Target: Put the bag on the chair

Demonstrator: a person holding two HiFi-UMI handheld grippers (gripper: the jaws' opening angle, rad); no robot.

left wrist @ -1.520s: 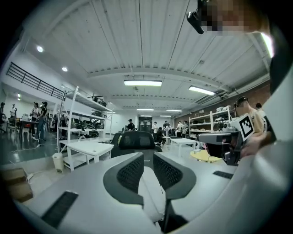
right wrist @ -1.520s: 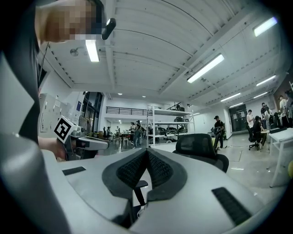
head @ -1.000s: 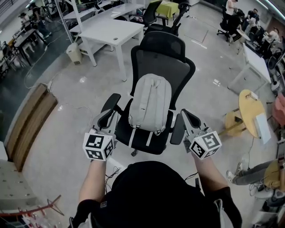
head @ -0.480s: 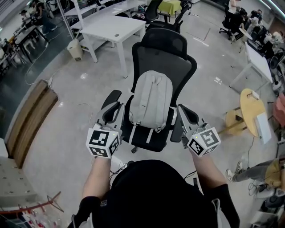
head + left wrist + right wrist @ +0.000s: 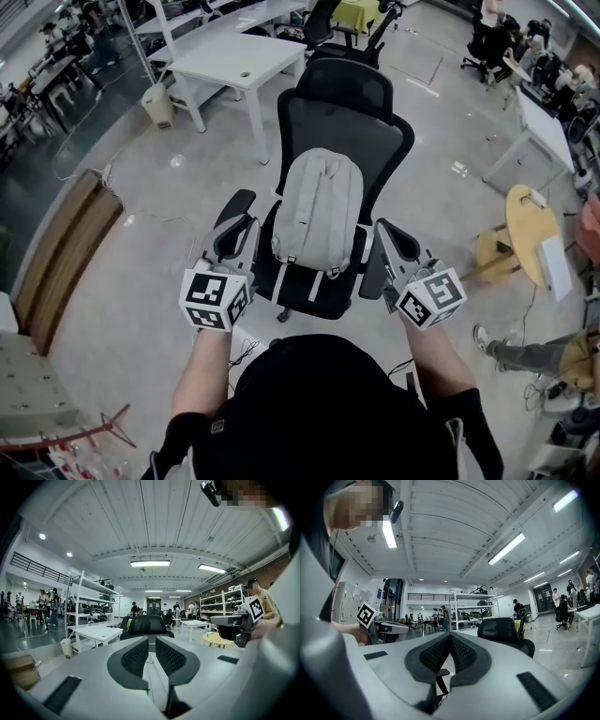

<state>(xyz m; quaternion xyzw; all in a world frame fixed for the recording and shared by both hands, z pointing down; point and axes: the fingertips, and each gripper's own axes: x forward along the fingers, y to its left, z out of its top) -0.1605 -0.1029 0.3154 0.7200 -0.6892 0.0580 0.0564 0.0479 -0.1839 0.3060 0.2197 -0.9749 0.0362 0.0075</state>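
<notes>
A light grey backpack (image 5: pixel 317 214) stands upright on the seat of a black mesh office chair (image 5: pixel 345 120), leaning on its backrest. Nothing holds the bag. My left gripper (image 5: pixel 234 236) hovers beside the chair's left armrest, shut and empty. At the right armrest my right gripper (image 5: pixel 392 242) is likewise shut with nothing in it. In the left gripper view the left gripper (image 5: pixel 151 656) has its jaws nearly touching; in the right gripper view the right gripper (image 5: pixel 450 644) has its tips meeting. The bag is out of both gripper views.
A white table (image 5: pixel 239 64) stands behind the chair to the left, with a bin (image 5: pixel 157 105) beside it. A round yellow table (image 5: pixel 527 234) is at the right, wooden boards (image 5: pixel 61 258) lie at the left. People sit at desks far back.
The two grippers have shifted slightly beside the armrests. The bag rests on the chair as before.
</notes>
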